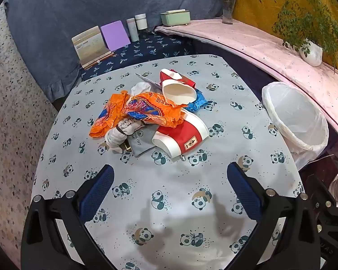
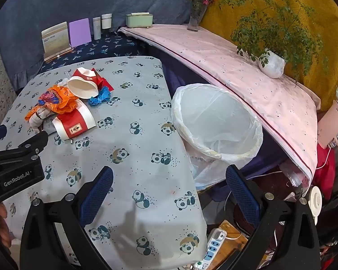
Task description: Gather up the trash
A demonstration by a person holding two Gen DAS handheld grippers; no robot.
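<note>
A heap of trash lies mid-table: an orange wrapper (image 1: 133,110) (image 2: 58,100), two red-and-white paper cups (image 1: 182,135) (image 1: 179,92) (image 2: 75,123) (image 2: 83,86), a blue wrapper (image 1: 197,102) (image 2: 100,97), a grey cloth bundle (image 1: 119,132) and a grey pouch (image 1: 142,141). A bin with a white liner (image 1: 297,119) (image 2: 216,119) stands off the table's right edge. My left gripper (image 1: 170,191) hovers open over bare tablecloth, short of the heap. Open as well, my right gripper (image 2: 169,193) hangs above the table's right edge near the bin. Neither holds anything.
The table (image 1: 160,220) (image 2: 133,157) wears a panda-print cloth. Behind it stand cards, bottles and a green box (image 1: 175,16). A pink-covered ledge (image 2: 247,72) carries a potted plant (image 2: 272,63) and a flower vase (image 2: 195,20). A power strip (image 2: 213,247) and cables lie on the floor at right.
</note>
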